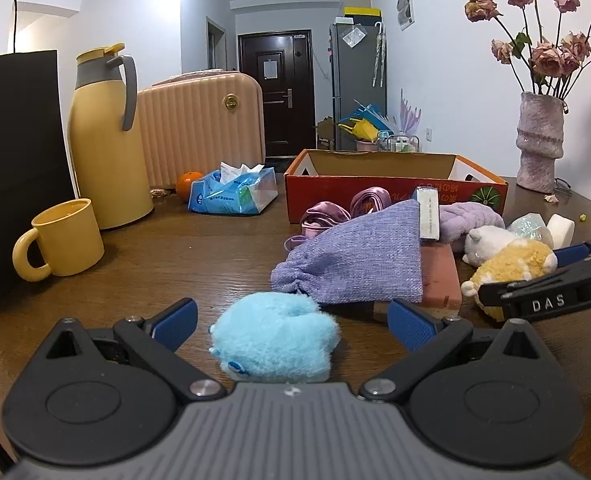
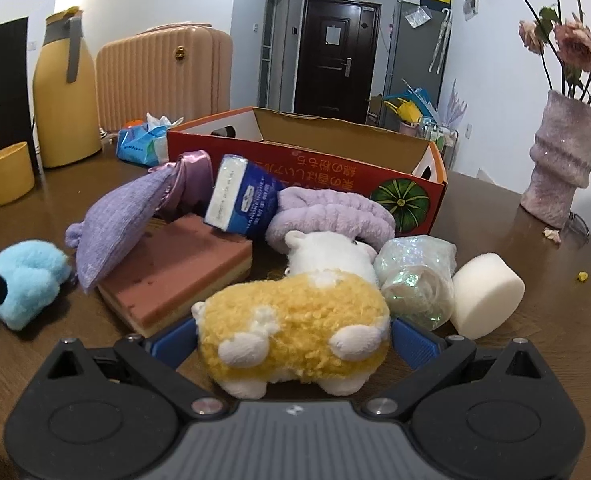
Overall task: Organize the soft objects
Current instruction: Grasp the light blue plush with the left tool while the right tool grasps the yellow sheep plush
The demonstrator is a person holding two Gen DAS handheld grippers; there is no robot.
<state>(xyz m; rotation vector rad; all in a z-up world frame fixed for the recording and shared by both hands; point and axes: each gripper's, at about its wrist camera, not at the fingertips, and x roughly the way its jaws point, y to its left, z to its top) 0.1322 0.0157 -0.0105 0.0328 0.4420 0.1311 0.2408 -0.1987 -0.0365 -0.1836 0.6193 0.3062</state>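
A light blue plush [image 1: 275, 340] lies on the wooden table between the spread fingers of my left gripper [image 1: 291, 324], which is open. My right gripper [image 2: 293, 340] is open around a yellow-and-white plush [image 2: 295, 332], its blue pads [image 2: 413, 342] close to the toy's sides. Behind it sit a white plush [image 2: 327, 252], a purple headband [image 2: 327, 208], a purple knit pouch [image 1: 359, 260], a pink sponge block [image 2: 183, 272], an iridescent bag [image 2: 419, 276] and a round white sponge [image 2: 487, 296]. An open red cardboard box [image 1: 375, 192] stands behind the pile.
A yellow mug [image 1: 63, 240], a yellow thermos [image 1: 107, 140] and a black paper bag [image 1: 15, 160] stand at the left. A blue tissue pack [image 1: 235, 192] and an orange [image 1: 187, 184] lie mid-table. A vase of dried roses [image 1: 541, 144] stands at the far right.
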